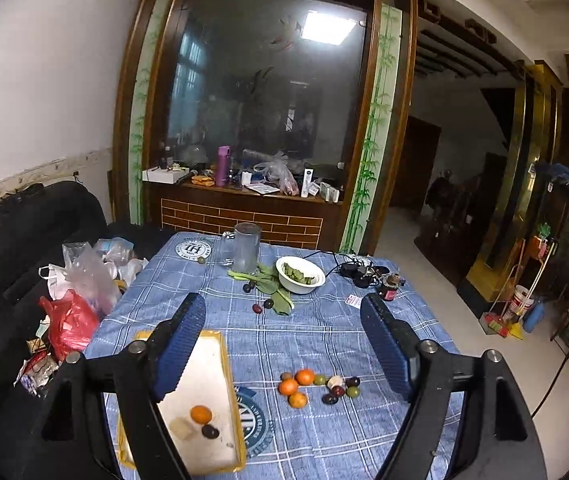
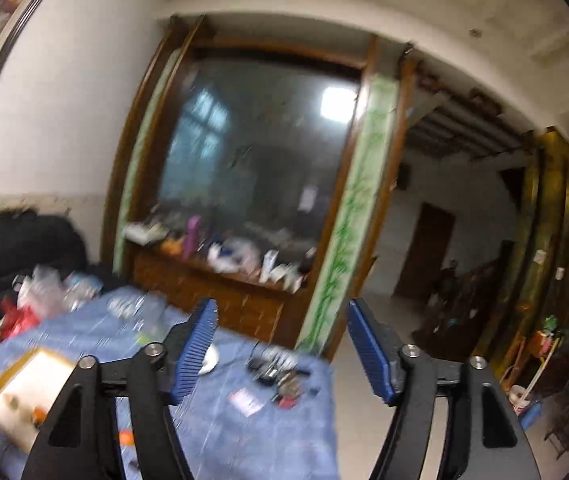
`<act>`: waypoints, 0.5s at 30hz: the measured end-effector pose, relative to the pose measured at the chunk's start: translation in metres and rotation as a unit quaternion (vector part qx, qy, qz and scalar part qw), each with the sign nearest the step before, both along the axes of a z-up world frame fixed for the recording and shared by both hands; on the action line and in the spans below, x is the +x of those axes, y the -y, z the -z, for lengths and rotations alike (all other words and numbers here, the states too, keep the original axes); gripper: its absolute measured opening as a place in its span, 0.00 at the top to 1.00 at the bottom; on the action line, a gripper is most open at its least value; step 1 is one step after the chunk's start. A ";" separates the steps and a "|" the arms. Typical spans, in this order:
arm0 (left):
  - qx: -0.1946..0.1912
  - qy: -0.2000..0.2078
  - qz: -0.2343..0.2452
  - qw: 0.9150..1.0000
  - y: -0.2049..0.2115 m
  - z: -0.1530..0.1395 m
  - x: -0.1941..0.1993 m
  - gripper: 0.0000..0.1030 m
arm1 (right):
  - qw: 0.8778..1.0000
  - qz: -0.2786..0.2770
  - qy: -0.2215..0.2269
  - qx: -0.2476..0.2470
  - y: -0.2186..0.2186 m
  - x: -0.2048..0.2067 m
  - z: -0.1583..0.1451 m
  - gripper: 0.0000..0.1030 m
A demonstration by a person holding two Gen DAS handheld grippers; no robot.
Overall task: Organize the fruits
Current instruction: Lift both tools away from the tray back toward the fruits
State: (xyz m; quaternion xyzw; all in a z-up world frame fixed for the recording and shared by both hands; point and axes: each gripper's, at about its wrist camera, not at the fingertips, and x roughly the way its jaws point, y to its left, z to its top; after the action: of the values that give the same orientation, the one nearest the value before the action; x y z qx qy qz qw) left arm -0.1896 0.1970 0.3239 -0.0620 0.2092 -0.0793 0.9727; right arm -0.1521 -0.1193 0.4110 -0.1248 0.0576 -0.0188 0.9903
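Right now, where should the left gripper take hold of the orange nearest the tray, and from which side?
Grip the orange nearest the tray across its round middle, coming down from above. Another orange touches it behind, and one lies close in front, so set the fingers on its free left and right sides. The left gripper is open and empty.
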 end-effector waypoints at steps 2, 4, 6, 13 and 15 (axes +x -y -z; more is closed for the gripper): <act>-0.008 -0.014 0.005 1.000 0.006 0.006 0.019 0.23 | 1.000 -0.005 0.009 0.019 0.005 0.001 -0.002 0.18; -0.016 -0.036 0.008 0.999 0.011 0.022 0.037 0.23 | 0.999 -0.018 -0.006 0.038 0.007 0.011 0.015 0.16; -0.029 -0.075 0.018 0.997 0.017 0.051 0.060 0.23 | 0.997 -0.033 -0.051 0.049 0.005 0.032 0.049 0.16; -0.050 -0.213 0.017 0.976 0.040 0.170 0.131 0.23 | 0.964 -0.081 -0.235 0.096 -0.002 0.108 0.218 0.21; -0.059 -0.243 0.020 0.968 0.045 0.200 0.146 0.26 | 0.945 -0.089 -0.290 0.125 -0.004 0.130 0.263 0.33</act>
State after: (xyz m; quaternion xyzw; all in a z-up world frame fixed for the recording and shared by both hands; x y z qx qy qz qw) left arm -0.0432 0.1520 0.1240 -0.1325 0.4354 -0.0931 0.8856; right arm -0.0222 -0.1155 0.1485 -0.0043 0.3327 0.1143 0.9361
